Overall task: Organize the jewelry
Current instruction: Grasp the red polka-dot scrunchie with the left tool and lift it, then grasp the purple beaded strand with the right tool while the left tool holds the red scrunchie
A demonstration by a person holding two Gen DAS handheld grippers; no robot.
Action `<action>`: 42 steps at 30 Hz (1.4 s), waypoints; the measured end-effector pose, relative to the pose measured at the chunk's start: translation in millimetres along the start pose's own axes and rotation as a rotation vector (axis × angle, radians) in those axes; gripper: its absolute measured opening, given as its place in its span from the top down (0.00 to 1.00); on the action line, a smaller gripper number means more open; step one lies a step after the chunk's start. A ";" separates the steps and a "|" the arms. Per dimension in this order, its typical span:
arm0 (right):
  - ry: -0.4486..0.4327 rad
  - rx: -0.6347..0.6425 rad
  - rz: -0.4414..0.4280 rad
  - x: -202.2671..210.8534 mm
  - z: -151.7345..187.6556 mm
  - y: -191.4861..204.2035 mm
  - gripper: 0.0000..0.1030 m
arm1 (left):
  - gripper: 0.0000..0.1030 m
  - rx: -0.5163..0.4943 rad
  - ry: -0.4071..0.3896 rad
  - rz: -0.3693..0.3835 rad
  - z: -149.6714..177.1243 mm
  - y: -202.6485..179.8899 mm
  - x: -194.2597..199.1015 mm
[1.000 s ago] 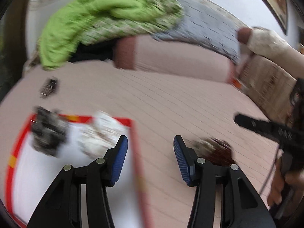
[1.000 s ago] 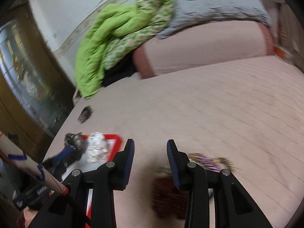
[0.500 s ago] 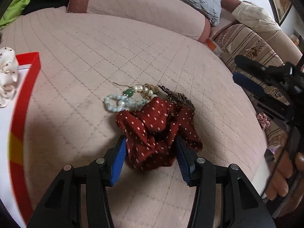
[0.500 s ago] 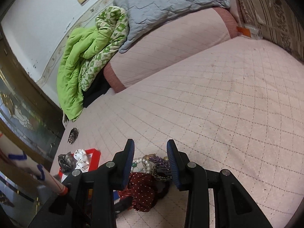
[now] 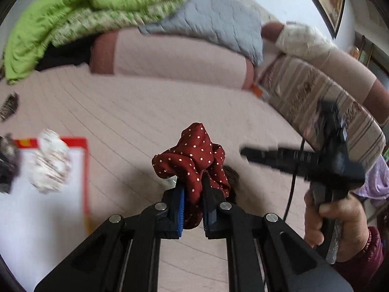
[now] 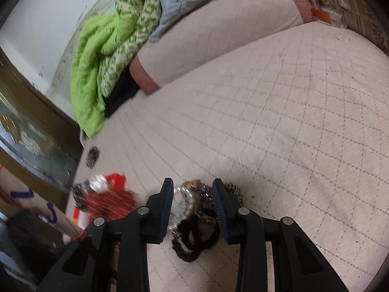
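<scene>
Both grippers were black plastic frames with silver round screws at the joints and blue ribbed pads on the fingers (image 5: pixel 180 204). The right gripper (image 6: pixel 193 200) trailed a thin black cable (image 5: pixel 293 185). The right hand (image 5: pixel 340 228) wore a dark maroon sleeve (image 5: pixel 364 262).

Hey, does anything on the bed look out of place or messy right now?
Yes. A tangled heap of beads and hair ties sits on the bedspread, not on the red-edged tray. One dark hair clip lies alone, far from the rest.
</scene>
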State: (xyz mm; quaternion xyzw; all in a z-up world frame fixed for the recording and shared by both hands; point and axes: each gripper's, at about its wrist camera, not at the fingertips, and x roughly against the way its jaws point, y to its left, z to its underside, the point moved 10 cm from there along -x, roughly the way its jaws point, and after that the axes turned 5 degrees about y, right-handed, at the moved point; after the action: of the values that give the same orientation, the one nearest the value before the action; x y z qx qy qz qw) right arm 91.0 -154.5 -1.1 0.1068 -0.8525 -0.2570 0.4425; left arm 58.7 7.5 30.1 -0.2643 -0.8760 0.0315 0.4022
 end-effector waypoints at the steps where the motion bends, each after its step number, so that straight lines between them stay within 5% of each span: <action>1: 0.013 0.010 0.008 -3.2 3.0 -0.4 0.67 | 0.89 0.004 -0.017 -0.020 -3.1 9.0 3.8; 5: 0.044 0.042 0.052 -14.9 10.9 -4.6 0.73 | 0.89 0.072 -0.006 -0.017 -2.7 31.3 -1.0; 11: 0.078 0.147 0.112 -38.2 11.7 8.8 0.75 | 0.89 0.047 -0.011 0.002 -5.2 27.1 -3.6; 19: 0.126 0.271 0.313 -61.6 17.2 -0.6 0.76 | 0.89 0.055 0.010 0.024 -1.7 30.8 -9.8; 24: 0.120 0.186 0.258 -53.0 13.3 -9.8 0.82 | 0.89 0.053 0.011 0.026 -1.8 30.0 -11.5; 26: 0.089 0.155 0.219 -41.3 10.8 -8.1 0.98 | 0.89 0.055 0.008 0.024 -1.8 30.7 -11.1; 32: -0.001 0.070 0.088 -12.6 -2.6 -5.1 0.99 | 0.89 0.056 0.008 0.020 -1.1 31.0 -11.7; 42: 0.110 0.207 0.224 -36.6 13.4 -2.6 0.87 | 0.89 0.051 0.020 0.019 1.2 30.1 -14.3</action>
State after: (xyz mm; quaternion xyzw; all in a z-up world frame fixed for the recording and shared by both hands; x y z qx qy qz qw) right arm 101.4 -137.1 -34.5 0.0700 -0.8555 -0.1107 0.5010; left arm 78.7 26.6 11.5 -0.2625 -0.8683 0.0552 0.4171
